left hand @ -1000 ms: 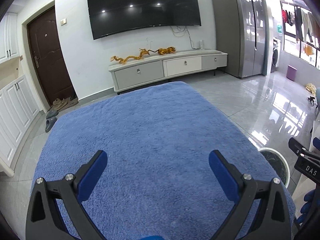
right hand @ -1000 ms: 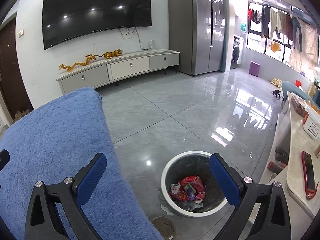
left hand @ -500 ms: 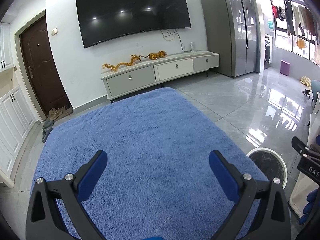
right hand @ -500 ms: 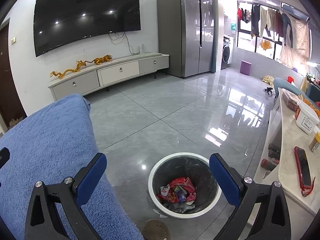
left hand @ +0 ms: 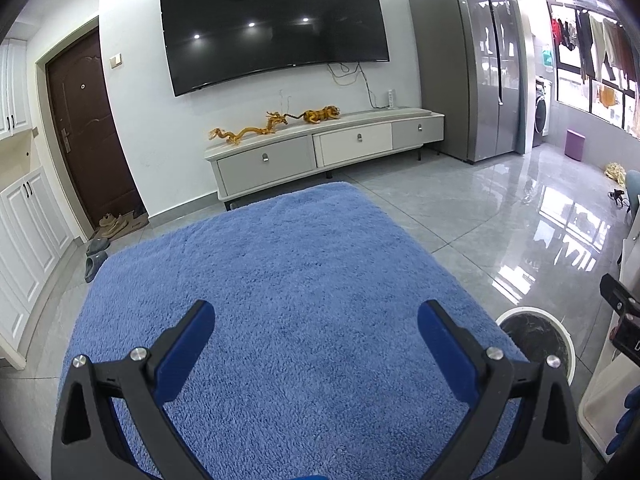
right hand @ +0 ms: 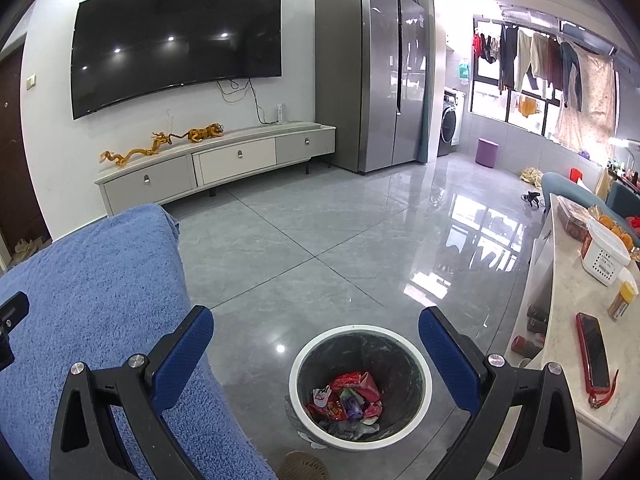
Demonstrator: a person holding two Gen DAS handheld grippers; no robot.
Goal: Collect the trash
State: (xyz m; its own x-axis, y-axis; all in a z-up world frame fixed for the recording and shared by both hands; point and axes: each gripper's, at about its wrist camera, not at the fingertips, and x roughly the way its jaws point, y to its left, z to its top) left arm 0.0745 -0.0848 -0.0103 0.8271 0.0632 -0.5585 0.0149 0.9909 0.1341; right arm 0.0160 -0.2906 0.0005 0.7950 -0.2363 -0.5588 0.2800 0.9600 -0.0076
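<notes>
Left gripper (left hand: pixel 316 328) hangs over the blue towel-covered surface (left hand: pixel 280 280), fingers spread wide, nothing between the blue pads (left hand: pixel 184 350). The towel top under it is bare.

Right gripper (right hand: pixel 316 332) is likewise spread and empty, held above the grey tiled floor (right hand: pixel 340 240) with the waste bin (right hand: pixel 358 386) showing between its fingers. Bin is round, white-rimmed, black liner, standing on the floor just beside the towel's right edge. Trash (right hand: pixel 346 400) sits in the bottom: crumpled wrappers, mostly red, some white and purple; individual pieces too jumbled to tell apart.

In the left view the bin rim (left hand: pixel 534 344) shows at lower right, with part of the right gripper's black body at the frame edge beyond it.

To the right, a pale counter (right hand: pixel 568 300) carries a red-cased phone (right hand: pixel 594 354) and a white container (right hand: pixel 604 252).
</notes>
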